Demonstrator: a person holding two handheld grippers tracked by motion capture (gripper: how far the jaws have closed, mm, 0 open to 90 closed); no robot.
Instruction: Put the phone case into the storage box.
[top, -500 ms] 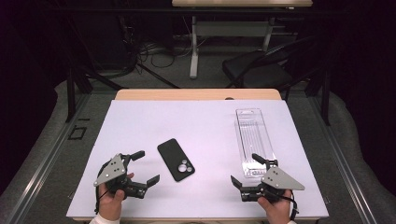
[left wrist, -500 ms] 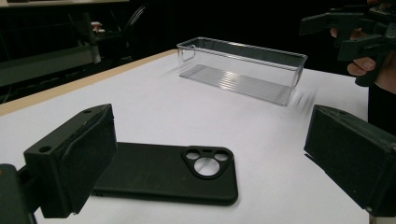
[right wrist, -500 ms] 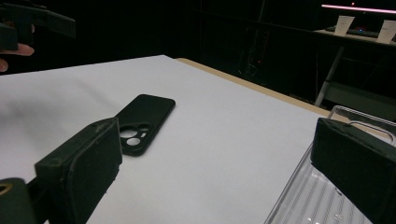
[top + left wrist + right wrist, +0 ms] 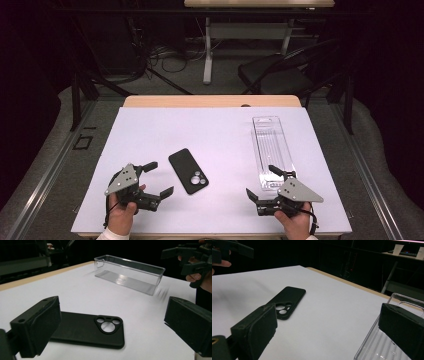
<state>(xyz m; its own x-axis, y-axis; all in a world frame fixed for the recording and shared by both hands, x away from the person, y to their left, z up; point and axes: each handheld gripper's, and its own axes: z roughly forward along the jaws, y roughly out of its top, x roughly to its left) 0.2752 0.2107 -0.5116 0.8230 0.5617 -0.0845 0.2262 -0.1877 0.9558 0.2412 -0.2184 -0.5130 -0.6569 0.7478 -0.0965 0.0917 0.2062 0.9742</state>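
Phone case (image 4: 188,171), lying flat near the tabletop's (image 4: 210,125) front edge between both spread, empty tongs, looks light, thin, flexible and low-profile; pinch it across its long edges, clear of the camera cutout.

Worktop (image 4: 210,125) carries a white sheet (image 4: 200,135); on it lie a black phone case (image 4: 188,171) and a clear tray (image 4: 272,150), well apart.
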